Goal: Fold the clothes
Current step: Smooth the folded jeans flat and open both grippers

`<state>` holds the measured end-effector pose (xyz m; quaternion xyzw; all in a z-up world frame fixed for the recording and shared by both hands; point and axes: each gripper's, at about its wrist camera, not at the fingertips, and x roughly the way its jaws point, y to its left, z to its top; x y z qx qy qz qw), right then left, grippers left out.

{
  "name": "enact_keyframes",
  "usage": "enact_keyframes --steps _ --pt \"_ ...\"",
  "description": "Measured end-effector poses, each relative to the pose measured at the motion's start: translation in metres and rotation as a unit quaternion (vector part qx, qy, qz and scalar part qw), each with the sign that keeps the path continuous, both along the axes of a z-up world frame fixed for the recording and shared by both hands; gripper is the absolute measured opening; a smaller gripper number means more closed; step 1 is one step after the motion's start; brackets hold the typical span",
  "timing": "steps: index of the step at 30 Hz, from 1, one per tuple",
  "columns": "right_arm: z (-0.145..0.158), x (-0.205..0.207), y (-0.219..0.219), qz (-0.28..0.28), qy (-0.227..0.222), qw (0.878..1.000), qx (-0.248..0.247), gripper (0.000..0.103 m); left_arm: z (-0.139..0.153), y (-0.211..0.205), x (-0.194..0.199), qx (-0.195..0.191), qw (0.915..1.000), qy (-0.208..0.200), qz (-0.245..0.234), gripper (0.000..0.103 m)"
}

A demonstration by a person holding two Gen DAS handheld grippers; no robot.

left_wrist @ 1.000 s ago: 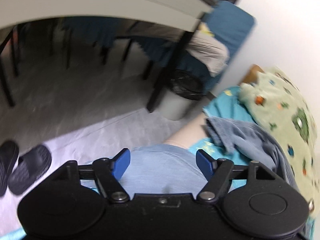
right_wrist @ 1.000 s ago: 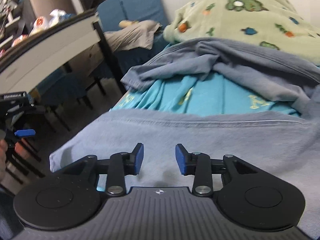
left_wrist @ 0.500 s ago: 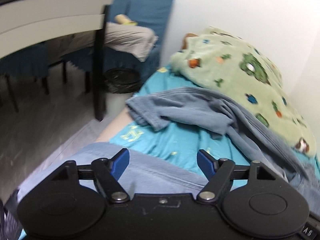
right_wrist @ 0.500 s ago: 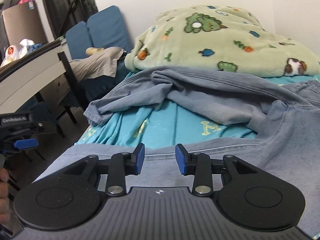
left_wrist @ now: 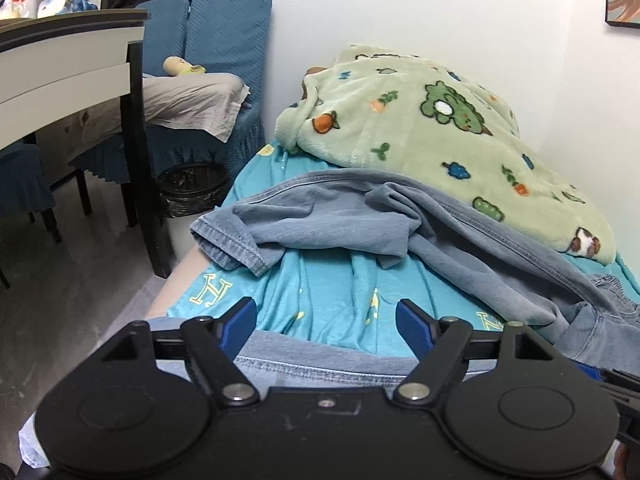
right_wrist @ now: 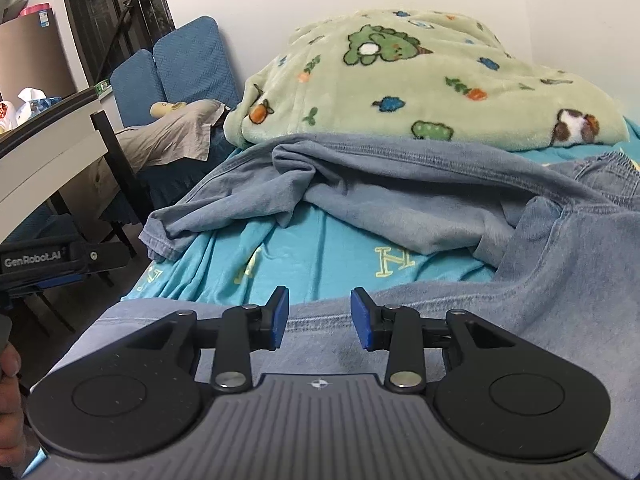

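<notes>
A light blue-grey cotton shirt [right_wrist: 500, 320] lies spread across the near edge of the bed [left_wrist: 320, 292], its stitched hem running just under both tools, which suits a fold away from the person. A second, crumpled grey-blue garment [left_wrist: 340, 220] lies further back, reaching the bed's left edge and resting against the pale green fleece blanket with cartoon prints [left_wrist: 440, 128] heaped at the far end by the wall.

The left gripper [left_wrist: 326, 320] stands spread wide over the hem with only turquoise sheet showing in the gap; its jaws have just been opening and pinch nothing. The right gripper [right_wrist: 318, 316] is partly spread, hovering over the shirt's hem, its blue pads apart and clear of cloth. Likely both are lining up along the hem to take it at two spots.

A second ago the left wrist view looked across the floor at the sandals and bin, tilted sideways; now it sits level and faces up the bed. The right wrist view has shifted only a little, with the blanket lower and more central.
</notes>
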<state>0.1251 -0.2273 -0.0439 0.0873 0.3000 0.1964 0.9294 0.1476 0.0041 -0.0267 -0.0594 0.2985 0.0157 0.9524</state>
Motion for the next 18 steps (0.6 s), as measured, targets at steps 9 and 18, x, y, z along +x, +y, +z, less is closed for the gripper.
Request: enact_keyframes --steps 9,18 --pt "0.032 0.092 0.001 -0.004 -0.022 1.000 -0.018 0.058 -0.001 0.025 0.010 -0.005 0.9998 -0.011 0.017 0.078" --pt "0.022 0.240 0.058 0.032 -0.010 0.993 -0.109 0.065 -0.024 0.047 0.032 -0.036 0.9989 0.017 0.026 0.079"
